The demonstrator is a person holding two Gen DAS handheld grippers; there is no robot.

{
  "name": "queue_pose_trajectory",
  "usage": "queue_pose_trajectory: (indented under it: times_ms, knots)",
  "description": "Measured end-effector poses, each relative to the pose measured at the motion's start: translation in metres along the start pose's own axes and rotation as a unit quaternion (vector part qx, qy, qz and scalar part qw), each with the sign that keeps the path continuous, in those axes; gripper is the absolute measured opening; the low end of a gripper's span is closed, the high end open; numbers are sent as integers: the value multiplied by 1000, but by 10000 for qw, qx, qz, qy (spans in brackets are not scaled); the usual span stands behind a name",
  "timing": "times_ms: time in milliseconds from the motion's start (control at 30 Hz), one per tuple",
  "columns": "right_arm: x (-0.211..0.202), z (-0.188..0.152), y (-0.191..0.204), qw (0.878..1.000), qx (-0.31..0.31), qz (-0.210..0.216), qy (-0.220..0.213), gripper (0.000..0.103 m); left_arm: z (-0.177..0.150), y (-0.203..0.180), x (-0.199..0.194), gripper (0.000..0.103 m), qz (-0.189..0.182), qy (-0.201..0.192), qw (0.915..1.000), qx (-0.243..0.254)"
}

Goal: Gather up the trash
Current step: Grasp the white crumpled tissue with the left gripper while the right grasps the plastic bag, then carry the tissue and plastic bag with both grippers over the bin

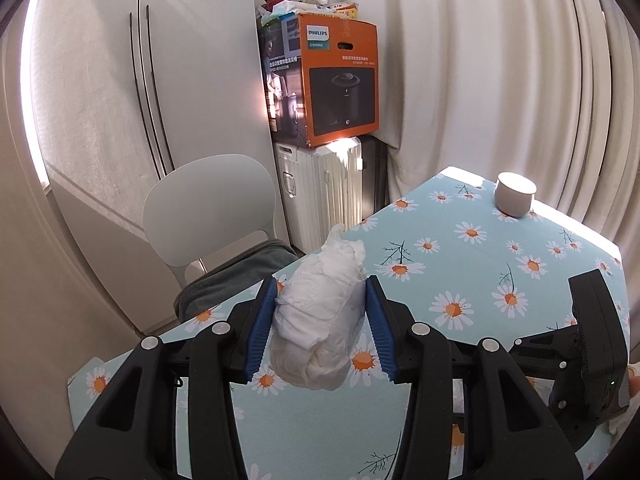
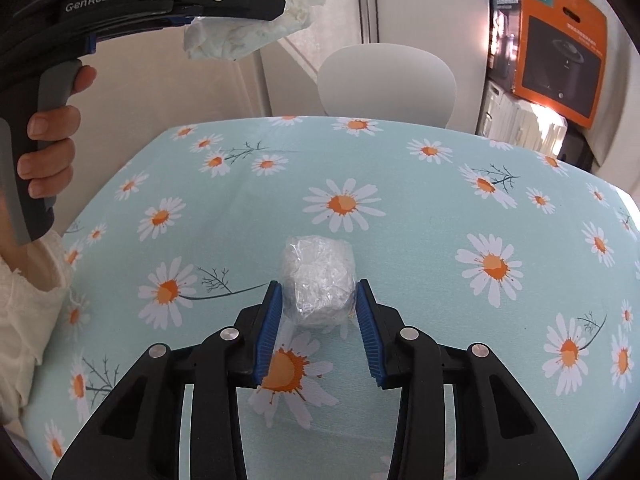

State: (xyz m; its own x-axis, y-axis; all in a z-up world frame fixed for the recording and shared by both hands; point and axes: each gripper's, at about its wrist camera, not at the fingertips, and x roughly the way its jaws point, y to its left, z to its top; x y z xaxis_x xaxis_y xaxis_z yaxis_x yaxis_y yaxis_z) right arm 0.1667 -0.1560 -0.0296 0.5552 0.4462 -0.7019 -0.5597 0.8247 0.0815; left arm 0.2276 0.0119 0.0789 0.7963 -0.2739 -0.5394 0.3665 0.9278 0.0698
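Collecting is partly done, judging by the two wrist views: one piece of trash is already lifted and one remains on the tabletop (image 2: 400, 184).

Left gripper (image 1: 320, 320): its fingers (image 1: 262, 334) are clamped on the tissue wad (image 1: 320, 312). The wad sits squarely between the two blue pads, pressed on both sides, and bulges out beyond the tips and below them. The right wrist view shows it hanging clear of the tabletop. It has not yet been dropped anywhere; no bin shows in either view, so where it goes cannot be told.

Right gripper (image 2: 318, 300): its fingers (image 2: 270, 332) stand apart, one on each side of the plastic ball (image 2: 318, 280). The ball rests on the tabletop at the fingertips, its near half between the pads and its far half beyond them. A narrow gap seems to remain on each side, so no grip is judged made.

Remaining: close on the ball, lift it, and deposit both pieces.
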Motion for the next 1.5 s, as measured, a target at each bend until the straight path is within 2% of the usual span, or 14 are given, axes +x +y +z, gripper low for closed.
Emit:
queue_pose_trajectory:
  times_ms: [133,233,367,533,800,1067,1300,1500]
  knots:
    - [-46,-18,-14,9984,310,-17,-480,35,-3,-14,7,46,-299,79,9995,-5]
    - [-85,-38,-24,9954,437,-310,-788,35,-9,-36,18,46,-687,341,9970,101]
    - [-129,-68,-43,9904,692,-671,-986,35,-18,-80,23,46,-986,549,9922,522]
    - [-177,-109,-64,9819,980,-1206,-1080,35,-27,-142,18,46,-1663,699,9777,1074]
    - [-252,-195,-87,9640,1364,-1983,-1132,35,-28,-224,-22,46,-2157,512,9555,1946]
    - [-313,-279,-98,9420,1826,-2596,-1091,35,-39,-308,-58,46,-2632,389,9258,2686]
    - [-340,-339,-99,9272,2239,-2773,-1151,36,-57,-388,-79,46,-3015,430,8929,3315]
    - [-350,-388,-96,9156,2529,-2944,-1056,36,-80,-443,-90,46,-3255,540,8602,3889]
